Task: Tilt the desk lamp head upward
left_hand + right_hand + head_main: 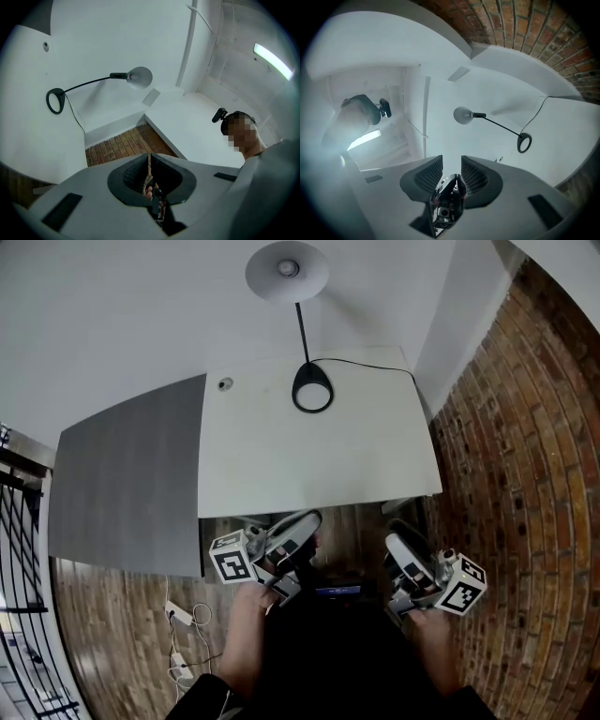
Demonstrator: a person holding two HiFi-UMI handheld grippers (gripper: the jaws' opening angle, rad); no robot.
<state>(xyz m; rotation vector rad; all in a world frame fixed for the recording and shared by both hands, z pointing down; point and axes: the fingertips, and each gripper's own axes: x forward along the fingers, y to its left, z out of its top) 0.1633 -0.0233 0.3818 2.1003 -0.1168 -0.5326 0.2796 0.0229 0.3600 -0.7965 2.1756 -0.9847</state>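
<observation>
Both tongs are held low, on the near side of the white desk top (319, 465) from the lamp's black ring base (312, 388), well apart from it. I judge this a pre-approach hold, with nothing engaged yet. The left gripper (149, 157) is clenched: its ribbed pads meet with nothing between them. The right gripper (451, 161) is released, jaws apart and empty, with the lamp straight ahead of it, so it is the likelier one to do the work. The round grey lamp head (287, 270) sits beyond the ring base on a thin black stem (302, 329), overhanging the desk's far edge towards the white wall. Its domed back faces up, so it appears to point downward, and the tilt is not yet done. A black cord (375, 362) runs from the ring base to the right along the back of the desk and could snag a reach from that side. A small round metal fitting (225, 383) lies left of the ring base, clear of the path. A flat grey panel (131, 484) is further left and nearer. The red brick wall (525, 474) stands well to the right of the ring base. A white power strip with cables (178, 615) lies on the wooden floor, below and left. Nothing on the desk stands between the tongs and the ring base.
</observation>
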